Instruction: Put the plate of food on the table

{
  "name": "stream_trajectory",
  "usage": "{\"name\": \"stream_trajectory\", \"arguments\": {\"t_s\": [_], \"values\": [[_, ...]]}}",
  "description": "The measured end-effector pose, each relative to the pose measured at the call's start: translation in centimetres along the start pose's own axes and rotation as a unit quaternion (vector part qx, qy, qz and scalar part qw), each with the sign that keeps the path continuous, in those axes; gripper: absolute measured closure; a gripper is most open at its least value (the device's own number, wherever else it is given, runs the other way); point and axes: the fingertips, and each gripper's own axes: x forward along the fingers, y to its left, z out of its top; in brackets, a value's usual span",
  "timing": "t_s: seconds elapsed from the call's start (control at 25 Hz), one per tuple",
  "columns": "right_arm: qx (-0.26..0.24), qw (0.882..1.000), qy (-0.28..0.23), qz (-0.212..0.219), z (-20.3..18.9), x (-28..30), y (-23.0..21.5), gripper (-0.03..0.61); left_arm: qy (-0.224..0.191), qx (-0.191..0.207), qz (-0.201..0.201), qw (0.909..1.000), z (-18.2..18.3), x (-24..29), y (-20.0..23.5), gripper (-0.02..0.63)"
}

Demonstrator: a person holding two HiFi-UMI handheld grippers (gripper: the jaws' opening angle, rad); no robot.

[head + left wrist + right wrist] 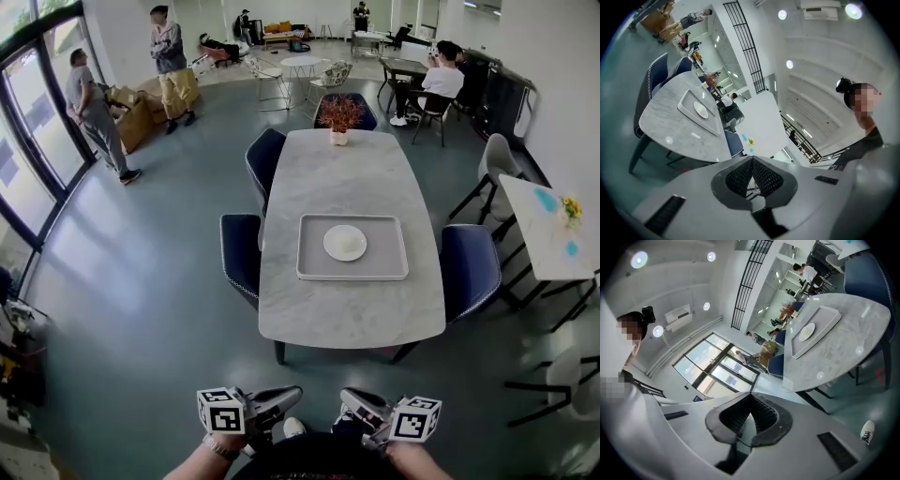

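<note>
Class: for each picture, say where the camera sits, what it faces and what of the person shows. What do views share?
Head view: on the head, facing steeply down at table, tray and plate; left gripper, right gripper and forearms show.
Left gripper view: on that gripper, along shut fingers, tilted upward; torso at right.
Right gripper view: likewise, shut fingers; torso at left.
Shared: all show the plate on the tray.

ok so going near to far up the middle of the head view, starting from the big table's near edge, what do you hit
table → tray with the plate in it → plant → round table
</note>
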Motion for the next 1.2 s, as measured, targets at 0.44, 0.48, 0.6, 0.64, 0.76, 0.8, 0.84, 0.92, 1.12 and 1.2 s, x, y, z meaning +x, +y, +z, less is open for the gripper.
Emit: {"name": "stream_trajectory", "arguments": {"t_s": [0.44, 0.48, 0.6, 0.64, 0.76, 0.8, 0.84, 0.92, 1.12, 1.2], "values": [[-0.016, 0.999, -0.005, -0.035, -6.8, 0.2, 1.9, 0.568, 0.007, -0.010, -0.032, 0.9994, -3.8, -4.8, -0.7, 0.606], [-0.014, 0.999, -0.007, -0.039, -7.2, 0.2, 1.6, 0.568, 0.004, -0.010, -0.033, 0.9994, -3.8, -5.1, -0.6, 0.606], [0.000, 1.000, -0.022, -0.022, -7.6, 0.4, 2.1, 0.568, 0.001, -0.010, -0.033, 0.9994, -4.1, -5.8, -0.7, 0.606], [-0.002, 1.000, -0.021, -0.019, -7.8, 0.5, 2.4, 0.568, 0.003, -0.006, -0.033, 0.9994, -4.4, -6.1, -0.9, 0.606], [-0.017, 1.000, -0.007, -0.015, -8.5, 1.1, 2.8, 0.568, 0.010, 0.004, -0.032, 0.9994, -5.1, -6.4, -1.0, 0.606], [-0.022, 1.000, -0.002, -0.019, -8.6, 1.2, 2.9, 0.568, 0.011, 0.003, -0.032, 0.9994, -5.1, -6.5, -0.9, 0.606], [-0.025, 0.999, 0.001, -0.023, -8.6, 1.2, 3.0, 0.568, 0.011, 0.004, -0.033, 0.9994, -5.0, -6.5, -1.0, 0.606], [-0.025, 0.999, -0.004, -0.020, -8.7, 1.2, 3.3, 0.568, 0.007, 0.005, -0.035, 0.9993, -4.7, -6.7, -1.3, 0.606], [-0.022, 1.000, -0.007, -0.018, -9.3, 1.5, 3.7, 0.568, 0.008, 0.007, -0.038, 0.9992, -4.8, -7.4, -1.4, 0.606], [-0.025, 0.999, -0.005, -0.025, -9.3, 1.4, 3.5, 0.568, 0.000, -0.001, -0.035, 0.9994, -4.8, -7.7, -1.2, 0.606]]}}
